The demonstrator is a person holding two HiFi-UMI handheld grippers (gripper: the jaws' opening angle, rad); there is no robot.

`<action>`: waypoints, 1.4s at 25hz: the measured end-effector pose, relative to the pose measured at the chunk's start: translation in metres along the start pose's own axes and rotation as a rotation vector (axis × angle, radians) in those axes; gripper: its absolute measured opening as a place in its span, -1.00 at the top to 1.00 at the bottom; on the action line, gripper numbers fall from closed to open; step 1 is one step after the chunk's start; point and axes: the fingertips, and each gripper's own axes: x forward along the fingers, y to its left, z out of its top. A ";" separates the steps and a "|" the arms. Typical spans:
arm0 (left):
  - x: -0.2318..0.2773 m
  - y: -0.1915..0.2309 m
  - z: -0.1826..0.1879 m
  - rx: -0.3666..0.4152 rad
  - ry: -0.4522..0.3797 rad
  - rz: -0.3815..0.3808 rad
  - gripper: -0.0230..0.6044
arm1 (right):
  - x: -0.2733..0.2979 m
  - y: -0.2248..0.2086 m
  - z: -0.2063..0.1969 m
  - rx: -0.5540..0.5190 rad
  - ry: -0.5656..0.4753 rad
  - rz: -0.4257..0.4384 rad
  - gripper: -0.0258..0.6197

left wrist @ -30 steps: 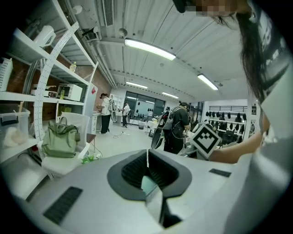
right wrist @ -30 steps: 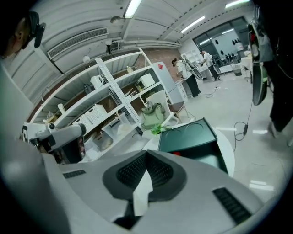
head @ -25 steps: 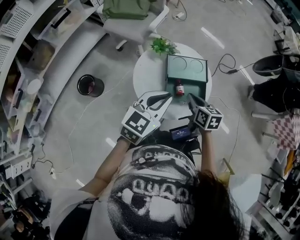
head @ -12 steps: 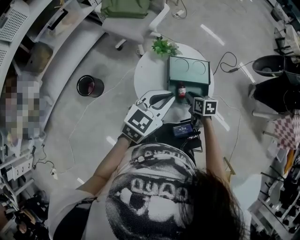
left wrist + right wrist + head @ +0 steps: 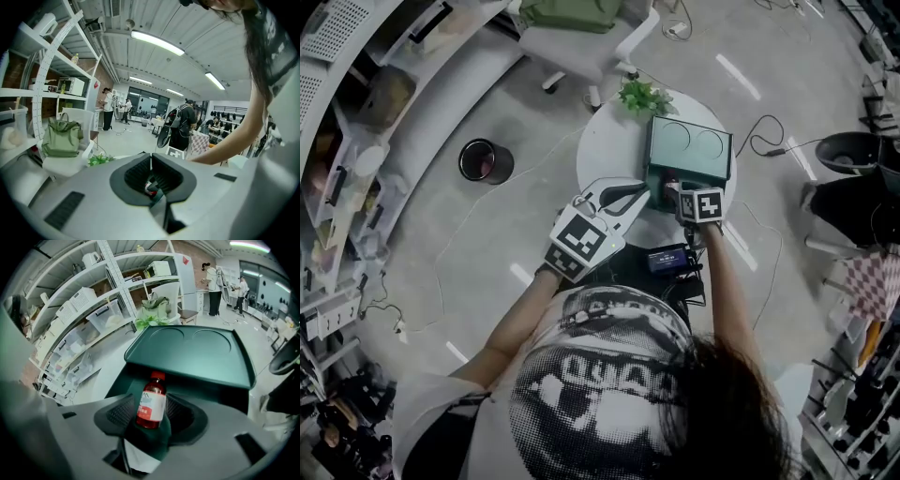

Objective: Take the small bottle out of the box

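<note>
A small brown bottle (image 5: pixel 152 401) with a red cap and a red-and-white label stands upright in the open dark green box (image 5: pixel 187 352), in front of its raised lid. My right gripper (image 5: pixel 152 412) reaches into the box; its jaws are opening, with the bottle between them and a gap at each pad. In the head view the right gripper (image 5: pixel 673 187) covers the bottle at the box's (image 5: pixel 690 150) near side. My left gripper (image 5: pixel 642 194) hovers just left of the box, shut and empty, as the left gripper view (image 5: pixel 151 161) also shows.
The box sits on a small round white table (image 5: pixel 605 155) with a green plant (image 5: pixel 645 96) at its far edge. A small device with a blue screen (image 5: pixel 667 258) lies at the near side. A dark bin (image 5: pixel 485 161) stands on the floor to the left; a white chair (image 5: pixel 581 42) stands beyond.
My right gripper has moved forward from the table's near edge into the box and now stands around the bottle. The left gripper has stayed about where it was.
</note>
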 end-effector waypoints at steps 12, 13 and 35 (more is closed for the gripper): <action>-0.008 0.015 -0.011 -0.031 0.015 0.065 0.87 | 0.034 -0.008 -0.004 -0.066 0.108 -0.027 0.19; -0.010 0.017 -0.011 -0.036 0.014 0.073 0.87 | 0.036 -0.008 -0.006 -0.067 0.120 -0.032 0.19; -0.021 0.025 -0.016 -0.045 0.009 0.119 0.87 | 0.038 -0.007 -0.018 -0.244 0.107 -0.067 0.23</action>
